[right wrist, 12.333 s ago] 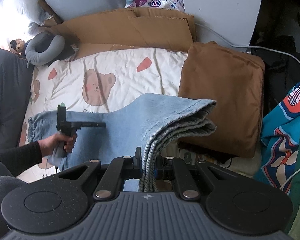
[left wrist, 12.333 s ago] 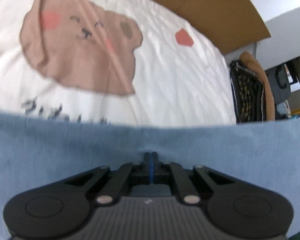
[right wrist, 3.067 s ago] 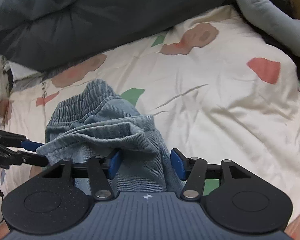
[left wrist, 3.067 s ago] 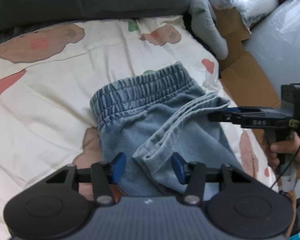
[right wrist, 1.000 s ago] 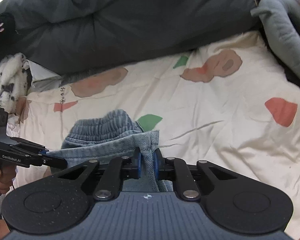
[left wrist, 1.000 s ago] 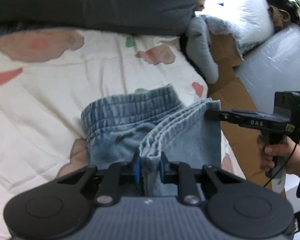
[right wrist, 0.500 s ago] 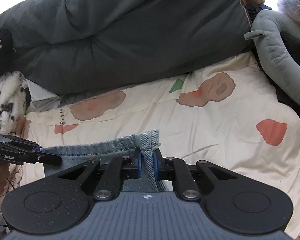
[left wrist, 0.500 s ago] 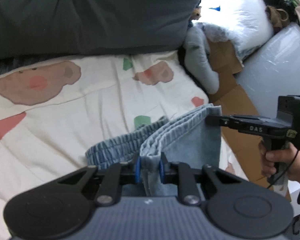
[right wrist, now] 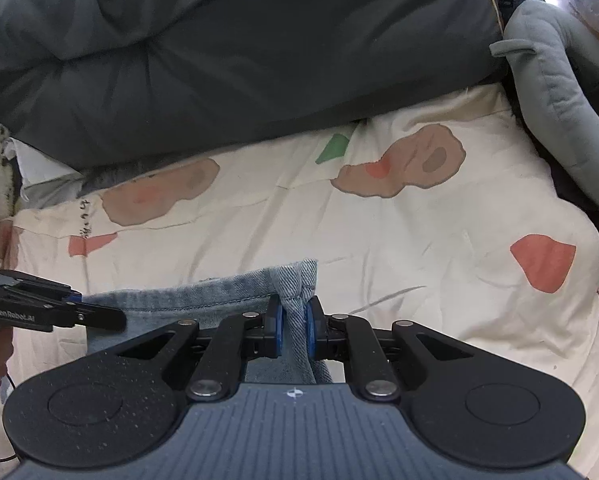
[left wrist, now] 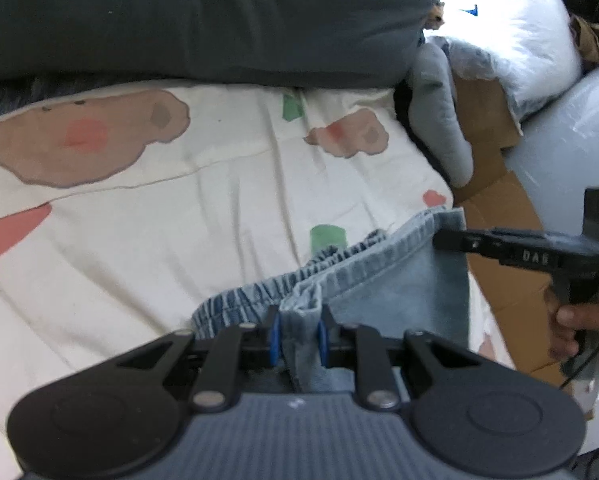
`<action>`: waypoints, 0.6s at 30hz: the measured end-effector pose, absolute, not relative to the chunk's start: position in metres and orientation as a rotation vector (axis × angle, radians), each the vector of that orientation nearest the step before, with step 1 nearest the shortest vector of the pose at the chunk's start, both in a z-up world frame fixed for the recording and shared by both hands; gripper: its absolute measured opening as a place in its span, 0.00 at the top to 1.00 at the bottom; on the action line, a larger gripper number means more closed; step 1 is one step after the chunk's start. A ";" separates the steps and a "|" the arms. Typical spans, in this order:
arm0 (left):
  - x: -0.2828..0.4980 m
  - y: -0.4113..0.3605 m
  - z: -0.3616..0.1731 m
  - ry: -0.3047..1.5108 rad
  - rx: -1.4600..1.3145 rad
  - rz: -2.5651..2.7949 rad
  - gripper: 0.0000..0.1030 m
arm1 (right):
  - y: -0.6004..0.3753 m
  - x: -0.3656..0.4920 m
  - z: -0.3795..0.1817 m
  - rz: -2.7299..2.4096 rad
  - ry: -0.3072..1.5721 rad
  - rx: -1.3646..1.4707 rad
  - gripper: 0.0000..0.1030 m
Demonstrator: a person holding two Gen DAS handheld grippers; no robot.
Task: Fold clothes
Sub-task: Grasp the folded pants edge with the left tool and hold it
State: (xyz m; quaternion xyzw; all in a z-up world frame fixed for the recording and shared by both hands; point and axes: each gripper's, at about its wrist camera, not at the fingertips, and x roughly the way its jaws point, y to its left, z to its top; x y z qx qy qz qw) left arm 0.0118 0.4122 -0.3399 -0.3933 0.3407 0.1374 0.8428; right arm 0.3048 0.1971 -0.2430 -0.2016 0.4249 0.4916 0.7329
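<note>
Since half a second ago both grippers have carried the jeans (left wrist: 395, 284) further toward the dark duvet (left wrist: 203, 20), and more of the cream sheet (left wrist: 219, 216) now shows ahead of the hem.

From my left wrist view, the left gripper (left wrist: 297, 334) is clamped on a bunched corner of the jeans, the blue pads pressing the denim from both sides. The cloth runs from that pinch up and to the right as a taut hemmed edge, ending at the right gripper (left wrist: 439, 239), whose tip bites the far corner. Behind the held edge I see the gathered waistband (left wrist: 259, 294), lying low on the sheet. A hand (left wrist: 579, 326) wraps the right gripper's handle at the frame's right edge, over brown cardboard (left wrist: 507, 276).

From my right wrist view, the right gripper (right wrist: 293, 330) is closed on a folded corner of denim that stands up between its pads. The hem stretches left from there, about level, to the left gripper (right wrist: 119, 319), whose tip touches the cloth's other corner. The jeans hang between the two, just above the sheet, with a grey plush (right wrist: 555, 92) off to the right.
</note>
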 end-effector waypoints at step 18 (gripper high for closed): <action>-0.015 0.411 -0.296 0.652 -0.778 0.356 0.72 | 0.183 0.276 -0.222 1.012 0.844 -0.411 0.77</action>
